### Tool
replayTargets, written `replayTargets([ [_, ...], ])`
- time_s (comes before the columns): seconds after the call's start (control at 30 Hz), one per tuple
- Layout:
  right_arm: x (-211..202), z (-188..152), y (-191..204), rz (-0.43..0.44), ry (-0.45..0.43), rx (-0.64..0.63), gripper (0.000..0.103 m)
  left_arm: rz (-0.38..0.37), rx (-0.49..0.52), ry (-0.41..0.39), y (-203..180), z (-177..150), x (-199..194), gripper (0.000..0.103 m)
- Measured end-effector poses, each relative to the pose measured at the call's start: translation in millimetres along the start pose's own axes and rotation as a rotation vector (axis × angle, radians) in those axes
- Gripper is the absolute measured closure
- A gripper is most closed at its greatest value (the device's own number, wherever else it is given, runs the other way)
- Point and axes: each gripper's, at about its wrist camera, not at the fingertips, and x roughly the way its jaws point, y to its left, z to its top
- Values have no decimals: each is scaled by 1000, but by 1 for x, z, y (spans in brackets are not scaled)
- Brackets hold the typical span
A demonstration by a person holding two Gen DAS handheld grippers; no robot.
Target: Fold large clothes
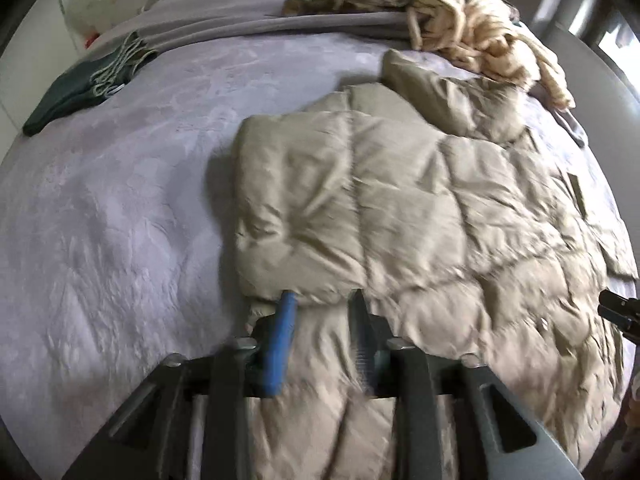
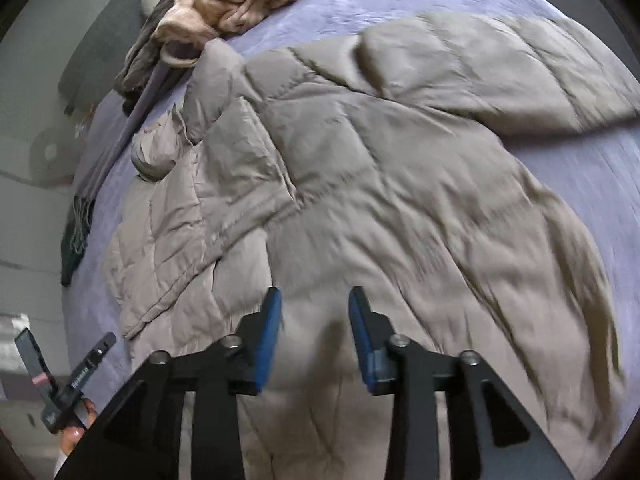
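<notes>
Jacket (image 1: 400,208) partly folded on bed (image 1: 120,208); further folds left. Left gripper (image 1: 322,304) and right gripper (image 2: 314,300) seen parted, nothing gripped.

Quilted puffer coat (image 1: 420,208), beige-grey, with stitched rectangular padded panels and a creased, faintly glossy shell. It lies flat and spread open on the lavender bed cover (image 1: 120,200), filling the centre and right of the left wrist view and most of the right wrist view (image 2: 380,200). One sleeve (image 2: 500,72) extends across the upper right of the right wrist view. A bunched collar or hood portion (image 2: 160,148) sits at centre left there.
</notes>
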Motion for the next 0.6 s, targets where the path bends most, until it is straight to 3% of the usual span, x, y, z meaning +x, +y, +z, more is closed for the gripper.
replayTargets([
  [0.03,-5,-6,-1,-1,-3,11,64,-1,-1,-12,-4,-3,-6,8],
  [0.07,-10,-10,-2,-1,-8,27,63,1,-8,-53,-8,-6,-18,4],
  [0.27,-41,-33,-16,-8,-48,102,54,-57,22,-51,-26,-4,-37,3],
  [0.4,-58,-38,-27,9,-75,149,48,-40,86,-54,-50,-5,-45,0],
  [0.47,-63,-37,-34,17,-88,162,33,-47,110,-31,-67,-6,-47,0],
  [0.6,-72,-27,-59,48,-105,198,32,-9,125,-18,-100,-12,-44,0],
])
